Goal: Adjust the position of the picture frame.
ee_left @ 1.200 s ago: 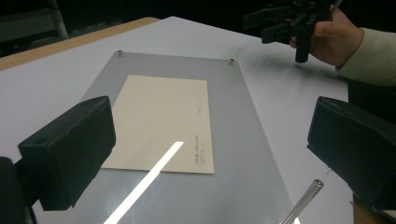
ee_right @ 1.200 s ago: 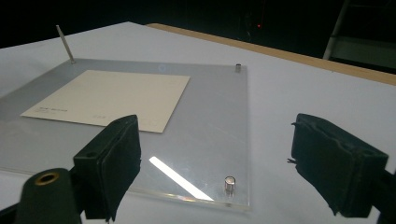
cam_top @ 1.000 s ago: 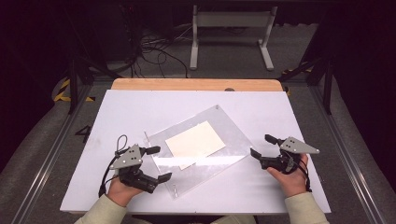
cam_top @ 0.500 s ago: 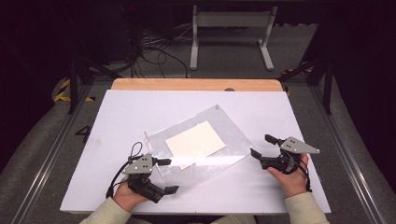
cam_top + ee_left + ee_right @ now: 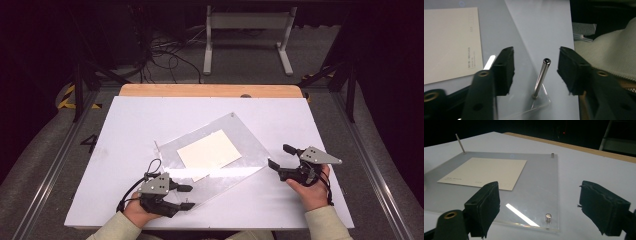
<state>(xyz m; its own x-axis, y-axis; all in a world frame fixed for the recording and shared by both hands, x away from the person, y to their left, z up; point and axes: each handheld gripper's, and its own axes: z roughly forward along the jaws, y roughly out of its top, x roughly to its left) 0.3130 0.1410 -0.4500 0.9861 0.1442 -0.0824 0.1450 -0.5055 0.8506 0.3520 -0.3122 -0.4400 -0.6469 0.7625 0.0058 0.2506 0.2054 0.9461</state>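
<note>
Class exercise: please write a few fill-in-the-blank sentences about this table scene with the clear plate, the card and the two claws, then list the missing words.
1. The cream card lies on the clear ____.
2. A thin metal ____ stands upright between the jaws of the left claw, touching neither jaw.
3. The right claw is ____, with nothing between its jaws.
4. The plate rests on a ____ table.

Missing words: plate; pin; open; white

Printed lines on the cream card are too small to read in the left gripper view, where the picture's left edge crops the card. Beyond the right pad, a beige sleeve runs off the frame. In the high view, the steel pin by the left gripper is a mere speck.
</note>
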